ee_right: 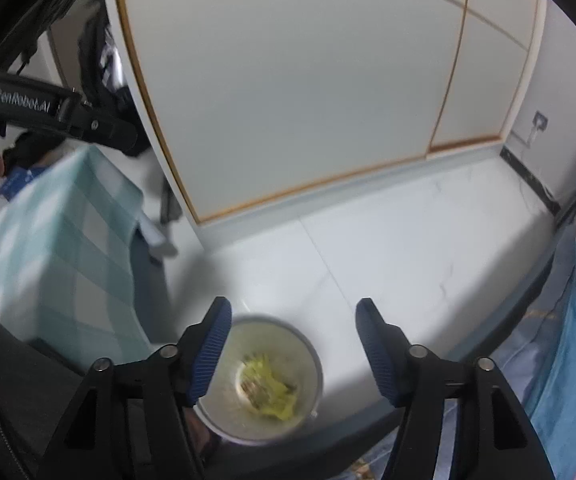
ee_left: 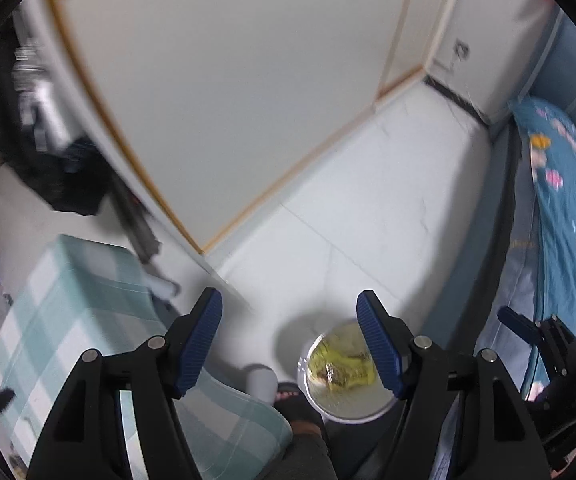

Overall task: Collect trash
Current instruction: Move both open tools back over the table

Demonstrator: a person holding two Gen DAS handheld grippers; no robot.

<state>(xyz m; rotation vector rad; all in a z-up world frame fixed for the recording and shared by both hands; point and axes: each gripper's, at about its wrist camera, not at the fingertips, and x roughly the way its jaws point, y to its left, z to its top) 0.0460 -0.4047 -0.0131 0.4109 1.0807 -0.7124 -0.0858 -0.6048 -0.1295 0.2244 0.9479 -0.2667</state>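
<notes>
A round grey trash bin stands on the white floor, with crumpled yellow-green trash inside. It also shows in the right wrist view, with the yellow trash at its bottom. My left gripper is open and empty, above and left of the bin. My right gripper is open and empty, directly above the bin. The right gripper also shows at the right edge of the left wrist view.
A small table with a teal checked cloth stands left of the bin, also in the right wrist view. A white wardrobe with gold trim is ahead. A bed with blue floral bedding is on the right.
</notes>
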